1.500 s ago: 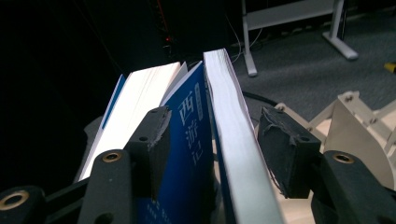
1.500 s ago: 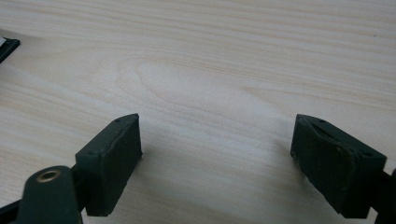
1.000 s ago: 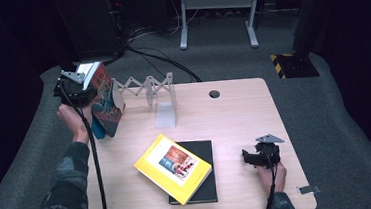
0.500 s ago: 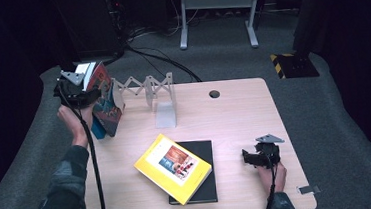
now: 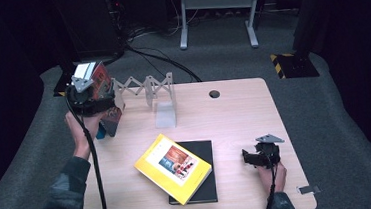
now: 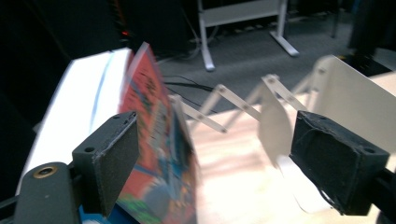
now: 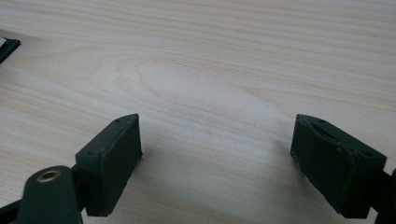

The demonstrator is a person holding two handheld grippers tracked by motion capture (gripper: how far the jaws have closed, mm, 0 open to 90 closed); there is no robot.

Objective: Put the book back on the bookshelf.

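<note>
Dark studio floor surrounds my pale table. At far left, my left gripper, jaws just spread wide, releases the red book upright beside the accordion rack. Yellow book and black one remain; right gripper idles wide open.

Left gripper raised, jaws just opening (wide), right gripper resting open

Books: three in total. One red book upright beside the expanding rack; one yellow book stacked on one black book.
</note>
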